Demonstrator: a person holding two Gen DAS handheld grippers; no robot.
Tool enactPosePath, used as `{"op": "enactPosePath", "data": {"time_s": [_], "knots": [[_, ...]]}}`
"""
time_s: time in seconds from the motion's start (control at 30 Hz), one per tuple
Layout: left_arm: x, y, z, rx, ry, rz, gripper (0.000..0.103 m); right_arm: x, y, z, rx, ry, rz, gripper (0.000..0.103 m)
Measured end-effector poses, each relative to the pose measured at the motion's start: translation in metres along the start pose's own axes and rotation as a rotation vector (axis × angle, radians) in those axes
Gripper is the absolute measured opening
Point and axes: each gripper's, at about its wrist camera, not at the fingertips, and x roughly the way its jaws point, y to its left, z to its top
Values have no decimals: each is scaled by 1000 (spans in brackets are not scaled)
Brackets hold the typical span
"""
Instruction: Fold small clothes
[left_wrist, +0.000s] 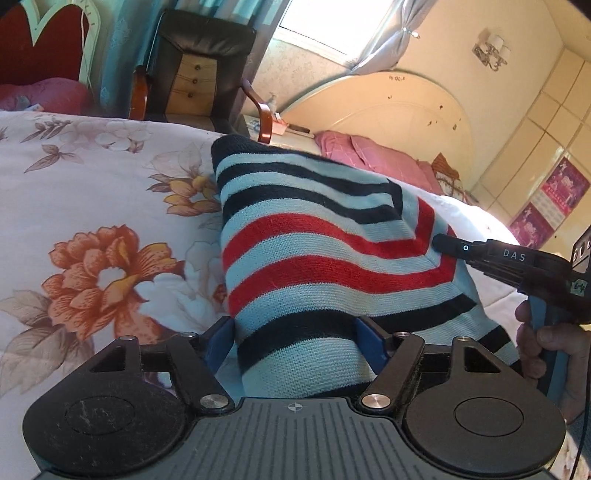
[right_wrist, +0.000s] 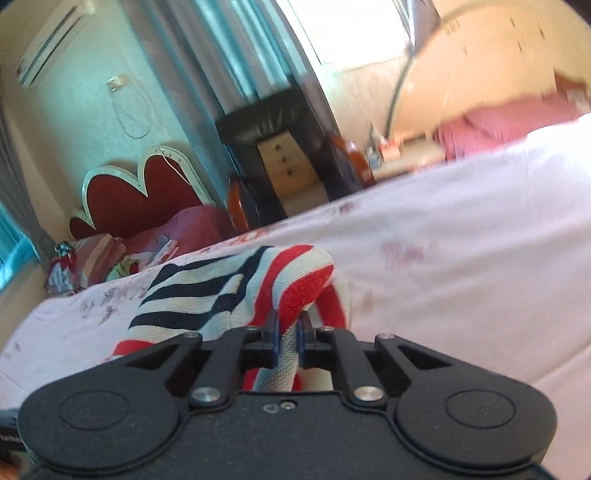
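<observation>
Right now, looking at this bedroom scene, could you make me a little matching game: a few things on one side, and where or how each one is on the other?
Things:
1. striped sweater
2. right gripper
3. armchair
4. pink pillow

States or places:
a. beside the curved headboard
b. shut on a fold of knit
c. lying on the floral bedspread
d. beyond the bed, near the curtain

Pairs: 1-c, 2-b, 3-d, 4-a
</observation>
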Motion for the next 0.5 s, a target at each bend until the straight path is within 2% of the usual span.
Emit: {"op": "enactPosePath", "data": {"time_s": [0.03, 0.13, 0.27, 0.33, 0.4, 0.47, 0.5], "knots": [[3, -1, 0, 1, 6, 7, 72, 2, -2, 0, -14, 5, -8, 9], [9, 2, -2, -19, 17, -5, 73, 23, -16, -11, 5, 107, -21, 10], [7, 2, -1, -24, 20, -2, 73, 23, -11, -14, -12, 122, -26, 11], [0, 0, 2, -20, 11, 13, 73, 19, -10, -10, -11, 139, -36, 22], [-23, -5, 3, 16, -56, 16, 73, 1, -11, -2, 18, 109, -58, 31], [-46, -10, 0, 42, -111, -23, 73, -26, -9, 1, 27, 54, -32, 29], [-53, -13, -3, 60, -127, -51, 73, -39, -6, 0, 20, 49, -1, 21]]}}
